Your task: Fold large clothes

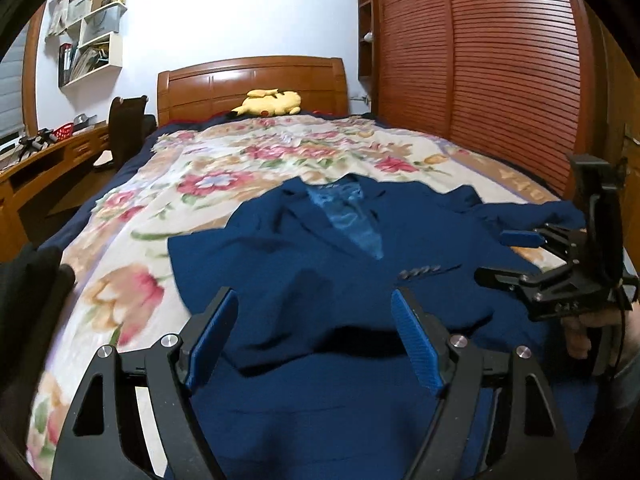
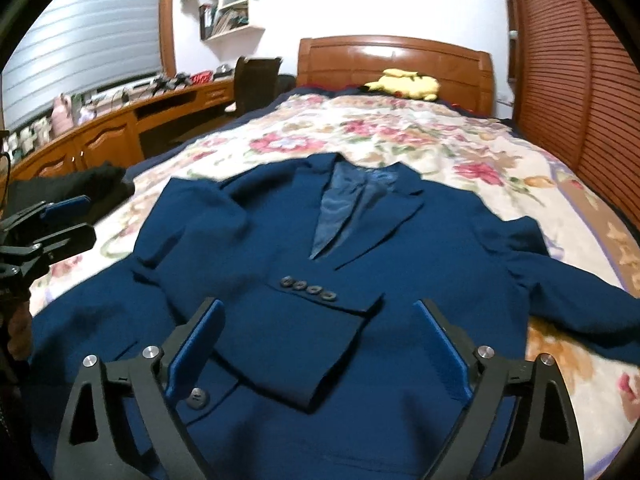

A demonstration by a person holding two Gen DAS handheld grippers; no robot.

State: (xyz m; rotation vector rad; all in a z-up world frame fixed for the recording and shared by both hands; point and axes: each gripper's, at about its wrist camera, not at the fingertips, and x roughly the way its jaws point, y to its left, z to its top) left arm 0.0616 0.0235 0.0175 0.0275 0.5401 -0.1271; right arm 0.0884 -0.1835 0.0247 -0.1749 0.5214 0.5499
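Observation:
A dark blue suit jacket (image 1: 320,264) lies front up on the floral bedspread (image 1: 248,160), collar toward the headboard. In the right wrist view the jacket (image 2: 400,240) has its left sleeve folded across the chest, the cuff with several buttons (image 2: 308,289) on top; the other sleeve (image 2: 568,292) lies out to the right. My left gripper (image 1: 314,300) is open and empty above the jacket's lower left part. My right gripper (image 2: 320,312) is open and empty above the folded cuff. It also shows at the right edge of the left wrist view (image 1: 490,256), open.
A yellow plush toy (image 1: 272,103) lies by the wooden headboard (image 1: 252,80). A slatted wooden wardrobe (image 1: 480,60) runs along the bed's right side. A desk (image 2: 120,120) and a chair (image 2: 256,80) stand to the left. A dark garment (image 2: 80,184) lies at the bed's left edge.

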